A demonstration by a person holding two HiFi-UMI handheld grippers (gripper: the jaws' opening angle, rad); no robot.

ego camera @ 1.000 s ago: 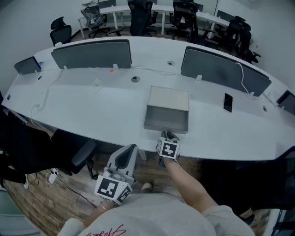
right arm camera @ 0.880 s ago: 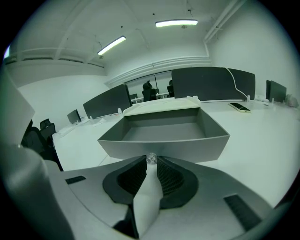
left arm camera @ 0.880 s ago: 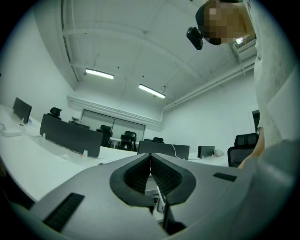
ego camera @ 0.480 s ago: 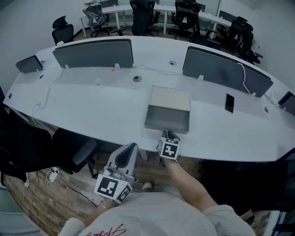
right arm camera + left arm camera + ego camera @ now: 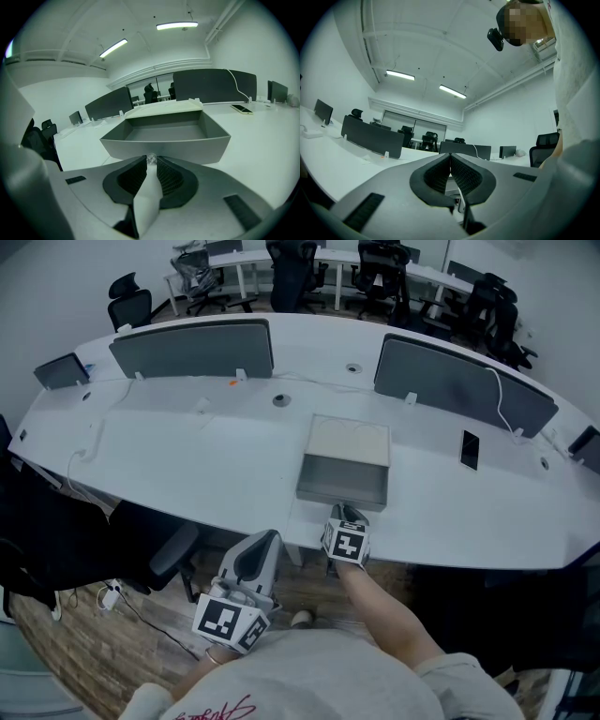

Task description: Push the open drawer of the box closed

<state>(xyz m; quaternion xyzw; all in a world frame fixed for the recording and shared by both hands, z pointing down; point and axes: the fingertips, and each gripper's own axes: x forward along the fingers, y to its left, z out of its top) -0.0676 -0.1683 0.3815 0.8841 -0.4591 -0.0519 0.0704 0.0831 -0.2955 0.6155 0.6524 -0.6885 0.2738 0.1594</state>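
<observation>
The box (image 5: 350, 439) sits mid-surface (image 5: 187, 456), and its drawer (image 5: 341, 486) sticks out toward 6 o'clock. The drawer looks empty, thin-walled and stiff, so I'd guess it's light and slides easily. The box itself could skate on that smooth top if it's shoved hard.

The best spot to push is probably dead centre of the front panel, right at the knob (image 5: 151, 160), going straight toward 12 so it doesn't rack.

The right gripper (image 5: 345, 516) is at the drawer's 6 o'clock, and its fingers look like they're pinching the knob. The left gripper (image 5: 450, 161) hangs off the surface edge around 7 o'clock, fingers clenched on nothing.

Count: one box, one drawer, one knob, two grippers, and one phone (image 5: 469, 449) out at 3 o'clock.
</observation>
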